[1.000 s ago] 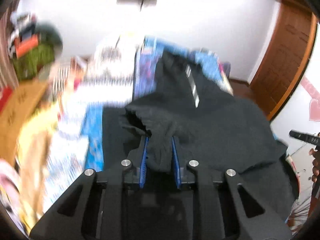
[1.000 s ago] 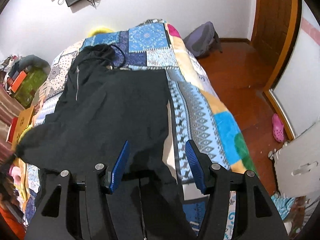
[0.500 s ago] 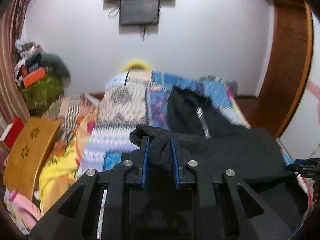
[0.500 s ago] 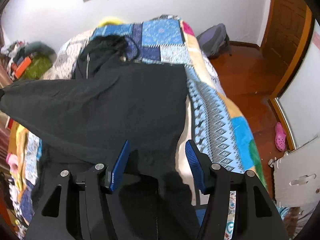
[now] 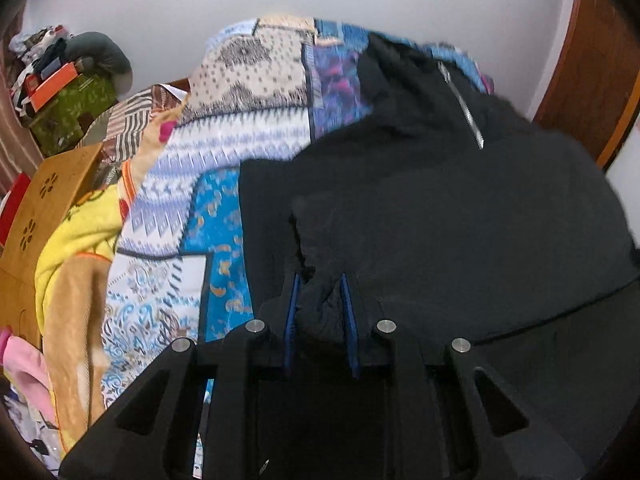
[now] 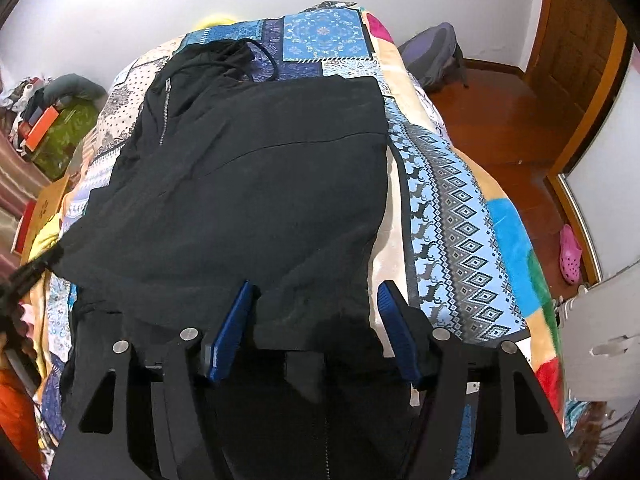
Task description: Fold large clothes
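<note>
On bed (image 6: 460,200), black hoodie (image 6: 260,168) lies spread; left gripper (image 5: 319,284) clenched on bunched hoodie fabric; right gripper (image 6: 316,300) fingers spread wide over hoodie's near edge, grasping nothing.

Both wrist cameras look steeply down, close over the patchwork-quilted bed (image 5: 248,128) (image 6: 460,216), facing the far white wall; both share the black zip hoodie (image 5: 460,216) (image 6: 260,184).
</note>
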A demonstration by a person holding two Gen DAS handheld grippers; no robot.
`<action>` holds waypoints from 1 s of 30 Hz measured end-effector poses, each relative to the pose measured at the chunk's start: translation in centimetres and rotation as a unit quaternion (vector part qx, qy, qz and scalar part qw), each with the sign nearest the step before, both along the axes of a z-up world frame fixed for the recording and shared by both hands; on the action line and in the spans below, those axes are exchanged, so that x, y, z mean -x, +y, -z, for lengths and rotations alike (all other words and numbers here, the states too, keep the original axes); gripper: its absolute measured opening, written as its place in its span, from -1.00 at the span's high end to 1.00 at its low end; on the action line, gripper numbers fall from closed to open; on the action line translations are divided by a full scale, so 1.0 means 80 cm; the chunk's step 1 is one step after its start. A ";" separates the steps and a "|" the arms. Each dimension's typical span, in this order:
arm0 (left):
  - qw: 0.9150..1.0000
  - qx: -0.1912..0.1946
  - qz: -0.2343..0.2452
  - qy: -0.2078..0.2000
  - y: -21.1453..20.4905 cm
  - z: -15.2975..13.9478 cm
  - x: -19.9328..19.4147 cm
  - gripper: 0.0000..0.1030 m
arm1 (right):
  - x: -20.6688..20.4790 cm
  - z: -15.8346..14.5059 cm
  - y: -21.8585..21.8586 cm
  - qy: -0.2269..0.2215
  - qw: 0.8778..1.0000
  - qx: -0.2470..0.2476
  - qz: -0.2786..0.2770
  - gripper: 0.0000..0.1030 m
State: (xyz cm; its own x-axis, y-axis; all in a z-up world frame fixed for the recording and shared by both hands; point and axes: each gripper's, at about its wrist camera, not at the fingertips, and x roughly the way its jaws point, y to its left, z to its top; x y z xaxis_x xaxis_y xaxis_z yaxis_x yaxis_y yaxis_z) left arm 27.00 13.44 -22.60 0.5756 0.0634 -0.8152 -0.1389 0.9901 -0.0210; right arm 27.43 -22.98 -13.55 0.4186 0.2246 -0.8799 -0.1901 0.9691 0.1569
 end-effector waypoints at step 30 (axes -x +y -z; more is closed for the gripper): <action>0.988 -0.074 0.030 -0.135 -0.044 -0.153 -0.062 -0.10 | -0.048 -0.107 0.045 -0.148 0.989 0.002 -0.016 -0.19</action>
State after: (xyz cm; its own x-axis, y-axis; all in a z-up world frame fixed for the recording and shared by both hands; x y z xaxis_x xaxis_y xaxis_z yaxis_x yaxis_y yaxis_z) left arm 31.98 9.92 -10.33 0.7766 0.1291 -0.6167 -0.0880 0.9914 0.0966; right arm 31.29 -19.37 -4.96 0.6507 0.2384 -0.7210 -0.2582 0.9623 0.0851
